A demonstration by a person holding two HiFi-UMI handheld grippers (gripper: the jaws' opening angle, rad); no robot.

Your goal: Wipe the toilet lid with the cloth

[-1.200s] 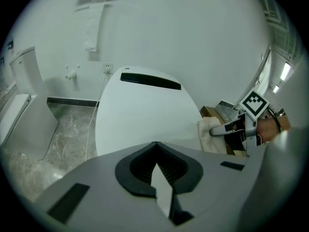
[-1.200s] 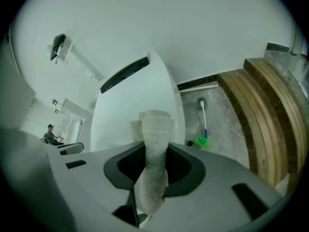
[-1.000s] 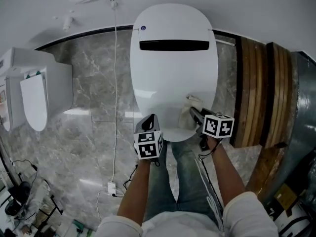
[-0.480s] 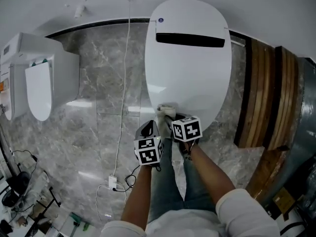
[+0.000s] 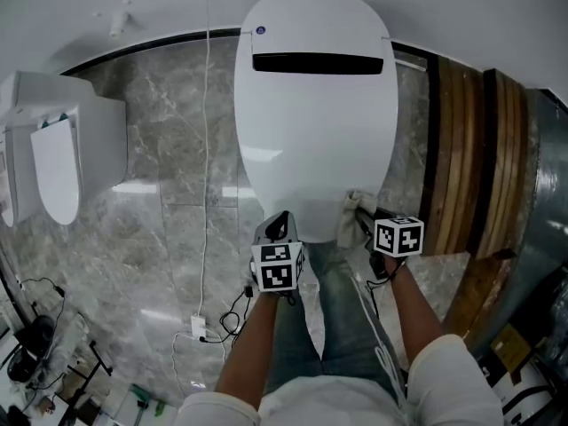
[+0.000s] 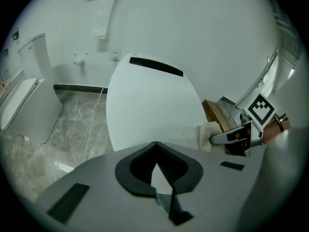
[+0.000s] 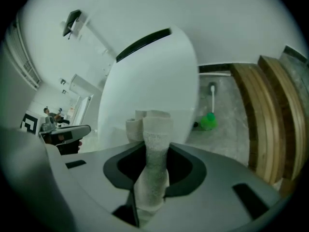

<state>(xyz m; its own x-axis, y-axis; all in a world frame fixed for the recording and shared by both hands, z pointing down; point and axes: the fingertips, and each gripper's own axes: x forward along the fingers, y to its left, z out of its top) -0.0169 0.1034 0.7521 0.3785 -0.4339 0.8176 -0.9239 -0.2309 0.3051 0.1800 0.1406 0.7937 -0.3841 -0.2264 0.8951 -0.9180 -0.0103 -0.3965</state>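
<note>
The white toilet lid (image 5: 311,122) lies closed below me. A pale cloth (image 5: 352,213) rests against the lid's front right edge, and my right gripper (image 5: 368,227) is shut on it. In the right gripper view the cloth (image 7: 153,144) stands up from between the jaws, with the lid (image 7: 149,76) just beyond it. My left gripper (image 5: 276,228) hovers at the lid's front edge, shut and holding nothing. From the left gripper view (image 6: 157,178) I see the lid (image 6: 149,105) ahead, and the cloth (image 6: 208,135) in the right gripper (image 6: 236,135) at the right.
A second white toilet (image 5: 58,167) stands at the left. A white cable (image 5: 206,149) runs down the marble floor beside the lid. Wooden planks (image 5: 461,149) lean at the right. A green brush (image 7: 208,121) lies on the floor there. The person's legs (image 5: 328,327) are below the grippers.
The right gripper swept the cloth left along the lid's front edge, then back to the front right. The left gripper shifted only slightly and stayed shut.
</note>
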